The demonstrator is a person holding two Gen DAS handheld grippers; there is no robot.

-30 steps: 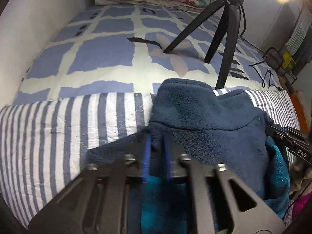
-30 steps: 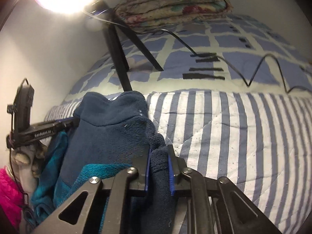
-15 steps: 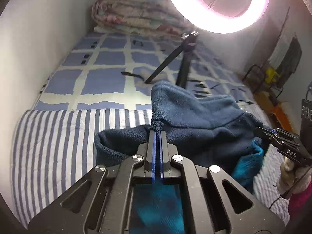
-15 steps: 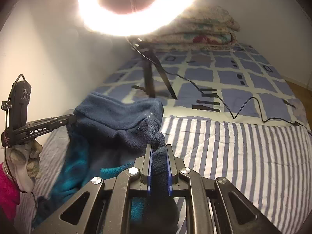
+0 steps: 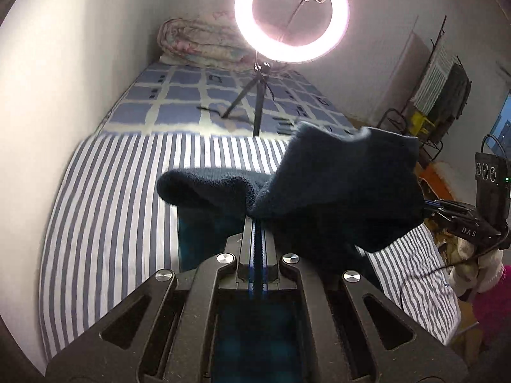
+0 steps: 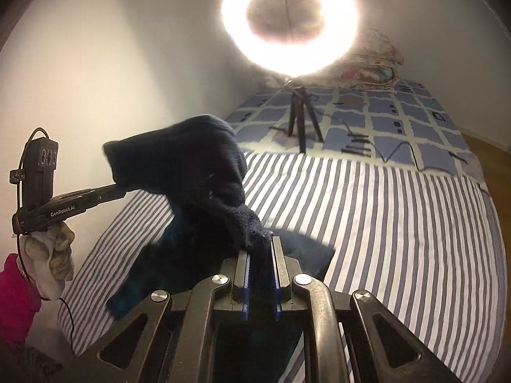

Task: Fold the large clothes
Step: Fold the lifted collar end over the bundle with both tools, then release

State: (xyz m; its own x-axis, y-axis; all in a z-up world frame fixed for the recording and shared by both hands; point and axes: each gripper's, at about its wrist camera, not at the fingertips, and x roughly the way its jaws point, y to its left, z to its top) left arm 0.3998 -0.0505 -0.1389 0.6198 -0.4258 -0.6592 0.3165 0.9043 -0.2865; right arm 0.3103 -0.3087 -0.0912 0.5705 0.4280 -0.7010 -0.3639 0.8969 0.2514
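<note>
- Left gripper (image 5: pixel 257 223) and right gripper (image 6: pixel 260 249) each have jaws clenched on the dark navy fleece garment (image 5: pixel 335 185), held in the air above the blue-and-white striped bed cover (image 5: pixel 111 210).
- Step, I judge: lifting it to spread. Next: lay it flat.

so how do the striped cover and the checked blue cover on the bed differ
The striped cover has narrow grey and white stripes; the checked blue cover has large blue squares between pale bands. The striped cover lies at the near end, under the lifted dark blue fleece garment; the checked blue cover lies farther back and bears the ring light's tripod. Both lie flat on the bed.
</note>
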